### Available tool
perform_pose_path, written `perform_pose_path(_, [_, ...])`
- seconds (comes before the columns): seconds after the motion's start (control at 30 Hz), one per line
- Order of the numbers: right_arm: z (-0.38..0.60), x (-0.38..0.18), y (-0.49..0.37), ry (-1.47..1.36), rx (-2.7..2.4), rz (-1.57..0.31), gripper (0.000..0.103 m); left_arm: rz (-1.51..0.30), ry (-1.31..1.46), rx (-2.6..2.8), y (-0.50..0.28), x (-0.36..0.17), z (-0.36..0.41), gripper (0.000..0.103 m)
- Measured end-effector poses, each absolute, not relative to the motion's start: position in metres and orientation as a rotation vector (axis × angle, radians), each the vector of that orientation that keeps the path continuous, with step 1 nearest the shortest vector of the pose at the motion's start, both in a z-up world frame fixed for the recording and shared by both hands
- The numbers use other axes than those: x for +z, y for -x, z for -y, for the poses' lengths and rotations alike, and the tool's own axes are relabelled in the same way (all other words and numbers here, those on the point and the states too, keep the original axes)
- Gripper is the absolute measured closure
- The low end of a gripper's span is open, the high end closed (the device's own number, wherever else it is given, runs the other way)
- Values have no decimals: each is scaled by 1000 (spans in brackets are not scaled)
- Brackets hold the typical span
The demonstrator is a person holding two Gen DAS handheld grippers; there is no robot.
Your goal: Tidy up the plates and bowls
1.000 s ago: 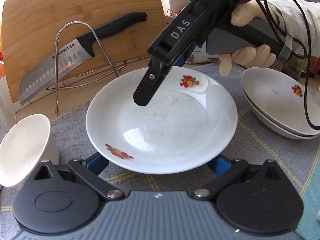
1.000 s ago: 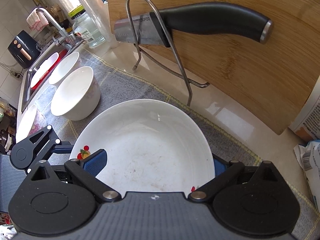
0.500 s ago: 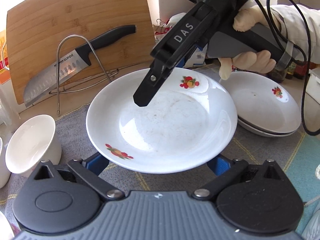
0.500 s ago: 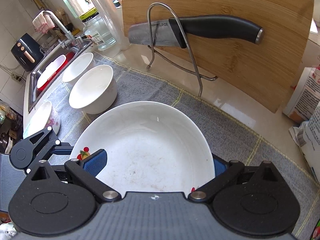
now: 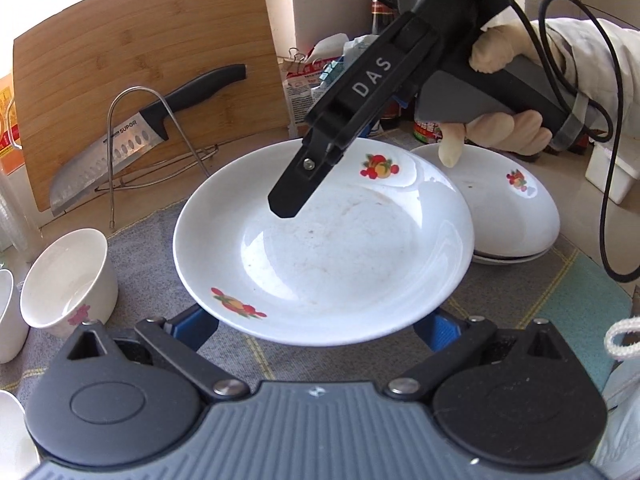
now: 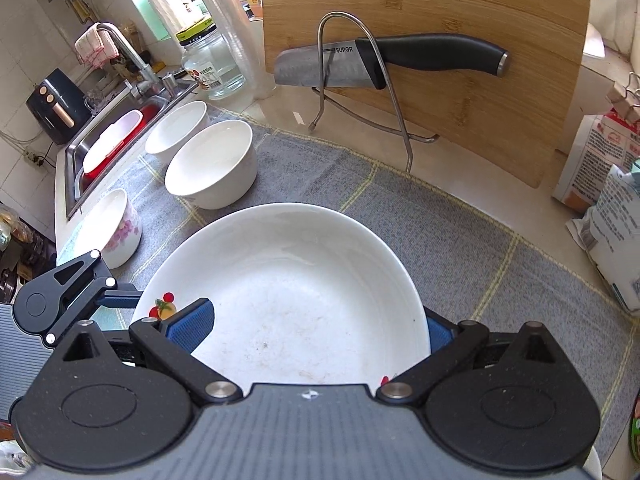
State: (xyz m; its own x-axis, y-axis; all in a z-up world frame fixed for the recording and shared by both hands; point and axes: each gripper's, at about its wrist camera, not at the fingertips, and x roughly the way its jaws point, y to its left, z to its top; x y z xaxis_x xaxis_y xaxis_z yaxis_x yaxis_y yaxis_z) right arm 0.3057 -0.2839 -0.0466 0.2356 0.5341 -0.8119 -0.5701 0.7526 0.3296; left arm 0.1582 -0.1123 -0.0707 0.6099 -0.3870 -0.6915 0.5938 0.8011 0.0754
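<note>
A white plate with fruit prints (image 5: 340,248) hangs above the grey mat, its right edge over a stack of like plates (image 5: 516,216). It also fills the right wrist view (image 6: 288,296). My right gripper (image 6: 316,332) is shut on the plate's far rim; one finger lies on top of it (image 5: 296,196) in the left wrist view. My left gripper (image 5: 316,324) is open, its blue pads under the plate's near rim, and it shows at the lower left of the right wrist view (image 6: 60,296). White bowls (image 6: 212,164) stand to the left.
A bamboo cutting board (image 6: 440,40) leans at the back behind a wire rack with a knife (image 6: 384,60). A flowered bowl (image 6: 120,224) sits by the sink (image 6: 116,136). Packets (image 6: 608,184) stand at the right. A grey mat (image 6: 460,240) covers the counter.
The plate and both grippers have moved right and back toward me; the plate stack has come closer and the plate's edge now overlaps it. The bowls have slid further left.
</note>
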Motion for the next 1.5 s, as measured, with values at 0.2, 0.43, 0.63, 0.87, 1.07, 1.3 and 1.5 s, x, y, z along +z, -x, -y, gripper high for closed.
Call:
perform_pose_path(0.2, [291,-41,-294,38,748,-1088,0,-714,-318,-588,-151,-65,118,1])
perform_pose_path(0.43, [301,-37,-283,27,728,-1081,0,-708,-337,-606,-143,-60,125,1])
perform_pose_path(0.63, [315,-32,-271,14,704,-1063,0,-695,-356,-631,-134,-55,134,1])
perform_pose_path(0.87, [338,-25,-254,-9,647,-1046,0,-678,-381,-687,-127,-52,150,1])
perform_pose_path(1.07, [363,-26,-240,-38,579,-1045,0,-669,-398,-752,-125,-53,166,1])
perform_pose_path(1.3, [390,-28,-224,-67,505,-1048,0,-671,-417,-828,-126,-59,187,1])
perform_pose_path(1.5, [411,-31,-215,-90,453,-1050,0,-672,-428,-881,-125,-64,202,1])
